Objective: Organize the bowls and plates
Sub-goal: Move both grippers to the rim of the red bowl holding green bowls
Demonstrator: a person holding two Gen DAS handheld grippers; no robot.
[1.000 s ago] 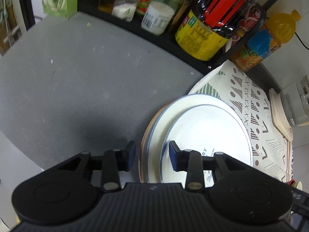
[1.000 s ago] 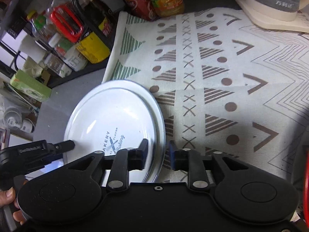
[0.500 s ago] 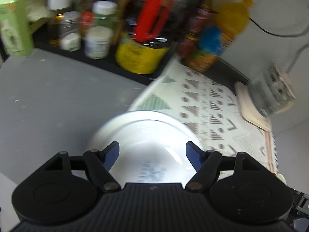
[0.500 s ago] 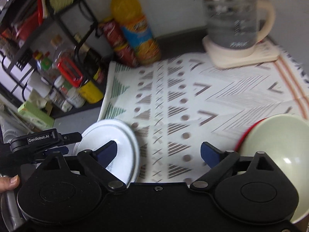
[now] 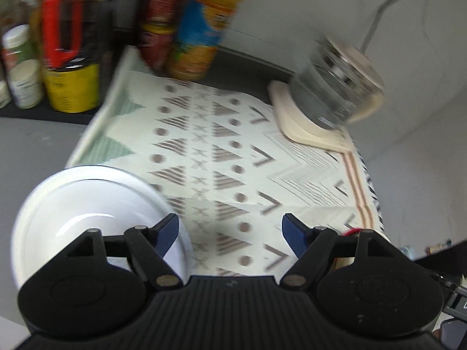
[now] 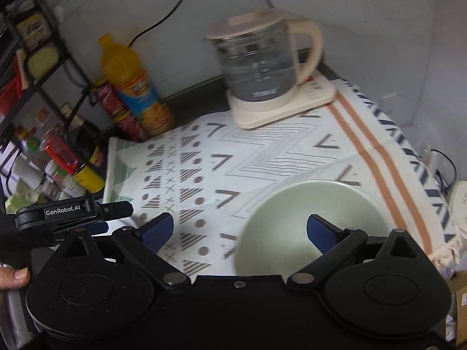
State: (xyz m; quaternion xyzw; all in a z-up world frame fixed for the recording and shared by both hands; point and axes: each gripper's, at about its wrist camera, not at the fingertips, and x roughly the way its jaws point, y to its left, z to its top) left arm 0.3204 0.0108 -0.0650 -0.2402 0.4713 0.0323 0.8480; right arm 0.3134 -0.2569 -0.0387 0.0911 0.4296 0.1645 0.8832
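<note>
A stack of white plates [image 5: 87, 204] sits at the left edge of the patterned cloth [image 5: 233, 151], below and left of my left gripper [image 5: 230, 230], which is open and empty above the cloth. A pale green bowl [image 6: 309, 218] rests on the cloth [image 6: 262, 157] at the near right. My right gripper [image 6: 239, 230] is open and empty, its right finger [image 6: 321, 229] over the bowl. The left gripper shows at the left of the right wrist view [image 6: 73, 213]. A red rim [image 5: 354, 231] peeks behind the left gripper's right finger.
A glass kettle on a cream base [image 6: 262, 67] stands at the back of the cloth. An orange juice bottle [image 6: 134, 87] and a red can [image 6: 119, 113] stand at the back left. A black rack with jars and bottles [image 5: 58, 58] lines the left side.
Both grippers opened, letting go of the white plate on its stack, then lifted and swung right. The green bowl has come into the right wrist view.
</note>
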